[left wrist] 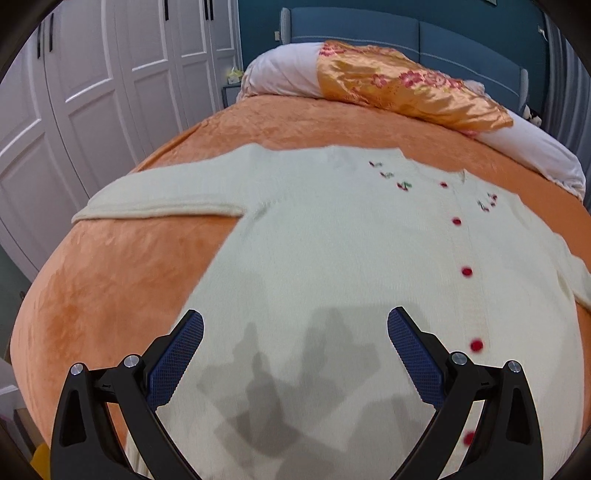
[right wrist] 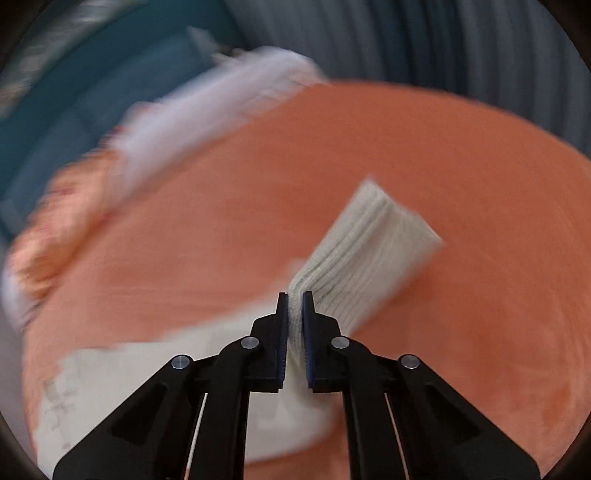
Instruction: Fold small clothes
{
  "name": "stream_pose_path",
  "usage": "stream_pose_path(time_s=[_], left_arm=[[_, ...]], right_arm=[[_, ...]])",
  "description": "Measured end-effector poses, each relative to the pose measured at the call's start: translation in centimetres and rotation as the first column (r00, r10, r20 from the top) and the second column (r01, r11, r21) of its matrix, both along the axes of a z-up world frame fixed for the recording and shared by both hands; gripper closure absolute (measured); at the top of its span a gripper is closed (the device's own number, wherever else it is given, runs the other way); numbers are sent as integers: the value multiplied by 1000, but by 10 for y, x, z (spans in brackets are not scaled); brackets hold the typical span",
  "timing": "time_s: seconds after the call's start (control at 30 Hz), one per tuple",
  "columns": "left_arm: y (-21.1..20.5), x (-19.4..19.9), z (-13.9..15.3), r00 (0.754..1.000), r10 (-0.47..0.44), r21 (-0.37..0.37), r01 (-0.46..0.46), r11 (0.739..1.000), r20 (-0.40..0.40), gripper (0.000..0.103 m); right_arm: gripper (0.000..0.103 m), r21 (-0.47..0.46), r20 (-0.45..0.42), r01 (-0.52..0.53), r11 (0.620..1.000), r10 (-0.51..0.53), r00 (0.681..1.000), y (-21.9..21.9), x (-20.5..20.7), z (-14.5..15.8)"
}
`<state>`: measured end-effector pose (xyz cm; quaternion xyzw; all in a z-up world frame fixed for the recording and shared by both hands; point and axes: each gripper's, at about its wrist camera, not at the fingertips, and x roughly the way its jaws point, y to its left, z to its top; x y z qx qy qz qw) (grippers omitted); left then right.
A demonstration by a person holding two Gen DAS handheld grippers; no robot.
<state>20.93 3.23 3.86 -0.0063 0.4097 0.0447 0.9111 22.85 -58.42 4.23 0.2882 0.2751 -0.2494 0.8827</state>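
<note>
A cream knit cardigan (left wrist: 332, 240) with red buttons and small cherry embroidery lies flat on the orange bedspread (left wrist: 110, 295), front up, one sleeve stretched out to the left. My left gripper (left wrist: 295, 343) is open and empty, hovering over the cardigan's lower body. In the right wrist view my right gripper (right wrist: 295, 299) is shut on the ribbed cuff of the other sleeve (right wrist: 369, 251), which sticks up beyond the jaws; more cream fabric (right wrist: 166, 387) lies below left. That view is blurred by motion.
An orange floral quilt (left wrist: 406, 85) and white pillows (left wrist: 284, 74) lie at the head of the bed against a blue headboard (left wrist: 369, 33). White wardrobe doors (left wrist: 92, 92) stand to the left. A grey curtain (right wrist: 406, 37) hangs beyond the bed.
</note>
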Motion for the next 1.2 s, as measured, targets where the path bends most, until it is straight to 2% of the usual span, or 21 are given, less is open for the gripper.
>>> stream_pose_path(time_s=[0.07, 0.13, 0.2, 0.27, 0.33, 0.47, 0.53, 0.6, 0.63, 0.7, 0.77, 0.8, 0.87, 0.9, 0.93, 0.97, 1.0, 1.03, 1.07, 1.17, 1.2], left_arm=[[4, 5, 5, 1000, 8, -11, -8, 1000, 19, 5], [8, 9, 10, 999, 14, -26, -13, 1000, 30, 5], [13, 13, 16, 999, 25, -46, -23, 999, 41, 5], [18, 18, 21, 998, 32, -76, -29, 997, 48, 5], [21, 23, 23, 998, 34, -105, -29, 994, 46, 5], [27, 43, 19, 1000, 16, -195, -14, 981, 8, 5], [28, 58, 12, 1000, 0, -262, -7, 965, -24, 5], [27, 70, 3, 998, -28, -343, 9, 939, -49, 5], [26, 75, 0, 997, -33, -366, 8, 931, -63, 5], [20, 91, -14, 992, -68, -456, 13, 890, -106, 5], [11, 105, -29, 985, -106, -548, 12, 837, -140, 5], [7, 110, -34, 981, -117, -572, 9, 820, -152, 5], [-4, 123, -43, 976, -125, -586, -2, 810, -176, 6], [-7, 128, -45, 976, -118, -573, -10, 819, -185, 7], [-11, 133, -46, 976, -105, -551, -19, 834, -192, 16], [-15, 140, -46, 976, -85, -516, -32, 856, -201, 33], [-17, 144, -45, 975, -83, -499, -31, 866, -204, 44], [-19, 149, -43, 974, -95, -492, -19, 871, -206, 76], [-22, 156, -41, 970, -113, -485, -6, 875, -215, 91], [-23, 166, -19, 980, -126, -479, 38, 877, -154, 95], [-25, 168, -7, 985, -131, -463, 64, 884, -114, 95]], right_arm=[[97, -56, 93, -202, 978, 207, 974, 68, 32, 38], [97, -95, 141, -378, 921, 388, 911, 136, 61, 59], [97, -105, 160, -533, 840, 543, 824, 207, 86, 66], [97, -124, 119, -662, 739, 673, 730, 292, 112, 54], [96, -123, 21, -730, 673, 737, 676, 354, 131, 25], [90, 5, -133, -790, 613, 784, 607, 419, 143, -45], [90, 29, -117, -798, 602, 795, 595, 419, 130, -52], [83, 34, -68, -789, 613, 789, 610, 403, 105, -47], [79, 34, -28, -768, 640, 769, 639, 387, 90, -39], [62, 56, 36, -715, 697, 714, 699, 349, 59, -30], [58, 95, 56, -645, 758, 643, 764, 301, 43, -29], [58, 104, 44, -604, 790, 603, 797, 277, 28, -31], [58, 103, 17, -546, 831, 547, 837, 254, 17, -33], [58, 111, 0, -508, 854, 512, 859, 237, 11, -36], [58, 120, -4, -486, 866, 490, 872, 229, 10, -36], [58, 138, -1, -461, 877, 465, 885, 218, 8, -36], [58, 151, 7, -443, 883, 448, 894, 209, 7, -38], [58, 168, 23, -427, 888, 430, 903, 201, 8, -39], [58, 183, 34, -414, 892, 415, 909, 199, 10, -40], [59, 262, 77, -380, 887, 373, 925, 181, 22, -44], [67, 301, 97, -365, 881, 353, 931, 176, 28, -45]])
